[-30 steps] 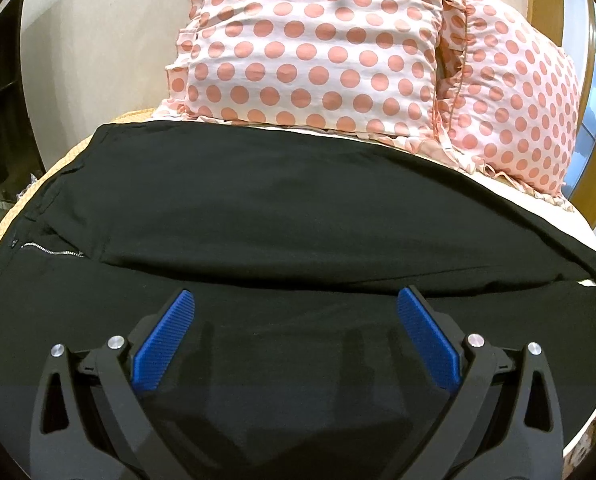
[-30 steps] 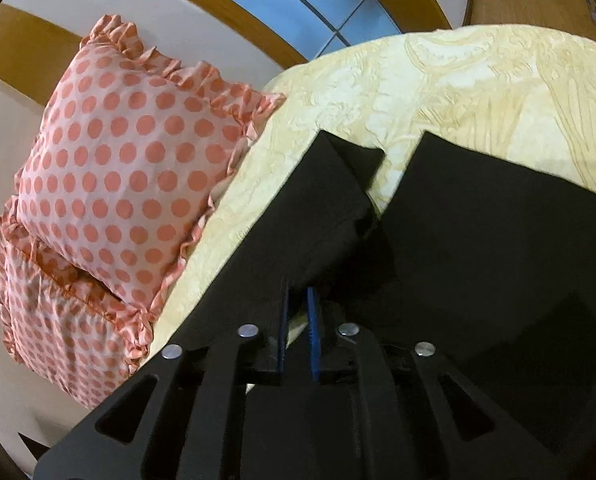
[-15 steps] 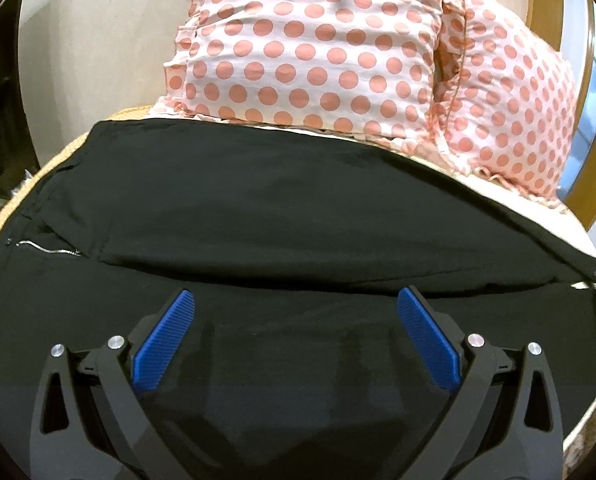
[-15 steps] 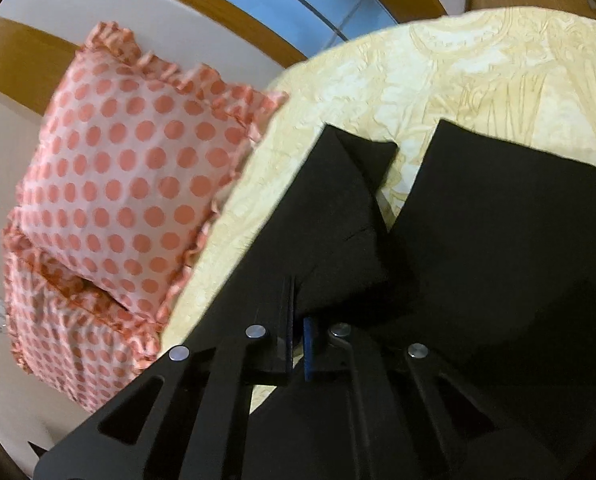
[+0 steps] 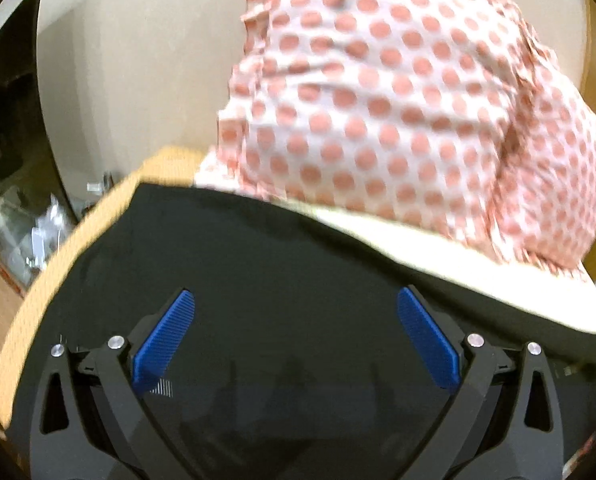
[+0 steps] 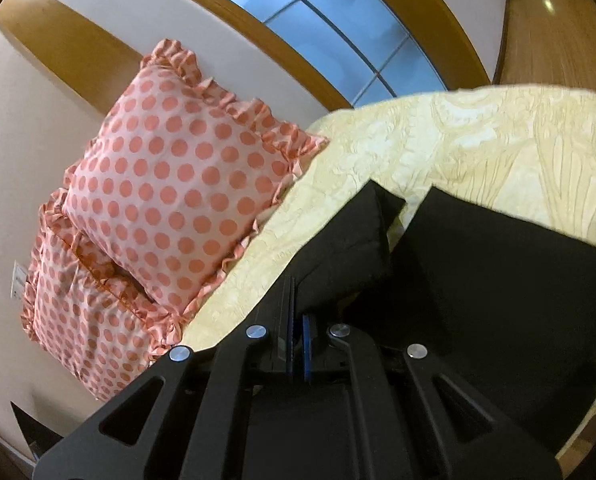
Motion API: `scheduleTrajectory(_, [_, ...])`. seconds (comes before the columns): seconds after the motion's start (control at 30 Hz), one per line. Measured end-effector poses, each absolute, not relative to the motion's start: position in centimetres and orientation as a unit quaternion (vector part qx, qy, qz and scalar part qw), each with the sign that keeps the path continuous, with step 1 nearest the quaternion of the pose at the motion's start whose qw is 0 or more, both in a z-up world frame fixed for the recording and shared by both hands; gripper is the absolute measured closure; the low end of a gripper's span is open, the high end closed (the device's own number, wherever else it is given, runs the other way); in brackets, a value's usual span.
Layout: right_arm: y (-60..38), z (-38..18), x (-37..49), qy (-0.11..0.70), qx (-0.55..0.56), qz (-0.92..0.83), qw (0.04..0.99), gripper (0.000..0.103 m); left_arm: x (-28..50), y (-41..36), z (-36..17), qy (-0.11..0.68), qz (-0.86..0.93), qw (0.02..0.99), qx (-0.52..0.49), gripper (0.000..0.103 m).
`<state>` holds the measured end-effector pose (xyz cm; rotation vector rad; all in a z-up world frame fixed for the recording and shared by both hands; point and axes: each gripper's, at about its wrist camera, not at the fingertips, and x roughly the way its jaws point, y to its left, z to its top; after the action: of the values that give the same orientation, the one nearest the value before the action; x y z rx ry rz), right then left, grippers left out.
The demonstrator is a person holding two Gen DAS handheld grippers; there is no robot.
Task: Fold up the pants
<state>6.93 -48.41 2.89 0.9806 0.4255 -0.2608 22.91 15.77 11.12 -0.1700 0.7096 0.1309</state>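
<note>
Black pants (image 5: pixel 289 280) lie spread on the bed and fill the lower half of the left wrist view. My left gripper (image 5: pixel 295 340) is open just above the fabric, blue pads (image 5: pixel 165 336) wide apart and empty. In the right wrist view the two pant legs (image 6: pixel 498 272) lie on the cream bedspread. My right gripper (image 6: pixel 296 328) is shut on the edge of the far pant leg (image 6: pixel 346 248), which rises in a raised fold from the jaws.
Two pink polka-dot pillows (image 5: pixel 378 100) stand against the wall at the head of the bed (image 6: pixel 498 140); they also show in the right wrist view (image 6: pixel 177 200). A window with a wooden frame (image 6: pixel 338 20) is behind. Clutter (image 5: pixel 25 232) lies beside the bed's left edge.
The left gripper has swung left and the view is blurred; the zipper and fold line are out of sight. The right gripper has lifted the pinched leg edge a little.
</note>
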Motion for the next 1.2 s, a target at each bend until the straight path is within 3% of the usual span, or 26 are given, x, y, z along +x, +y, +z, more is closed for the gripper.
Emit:
scheduleTrajectory(0.33, [-49.5,2.1,4.4,0.159,0.501,-0.088,0.846,0.1,36.7,17.7,7.8,0.451,0.095,0.877,-0.132,0.006])
scheduleTrajectory(0.53, [-50.1,2.9,3.7,0.144,0.495,-0.085,0.852,0.1,40.6,19.2,4.7,0.505,0.113,0.839,-0.171,0.024])
scheduleTrajectory(0.57, [-50.0,2.9,3.8,0.145,0.492,-0.086,0.854,0.1,40.9,19.6,4.1,0.511,0.115,0.831,-0.187,0.03])
scheduleTrajectory(0.63, [-50.0,2.8,4.0,0.15,0.489,-0.089,0.855,0.1,41.4,20.7,2.9,0.525,0.126,0.812,-0.221,0.05])
scheduleTrajectory(0.7, [-50.0,2.4,4.3,0.157,0.493,-0.091,0.851,0.1,40.8,21.5,3.0,0.509,0.144,0.815,-0.236,0.082])
scheduleTrajectory(0.8, [-50.2,1.9,4.5,0.165,0.497,-0.093,0.847,0.1,38.7,22.7,3.3,0.502,0.134,0.813,-0.262,0.093])
scheduleTrajectory(1.2, [-51.4,2.7,3.1,0.144,0.499,-0.092,0.85,0.1,17.9,21.8,12.0,0.374,0.094,0.896,-0.22,0.097])
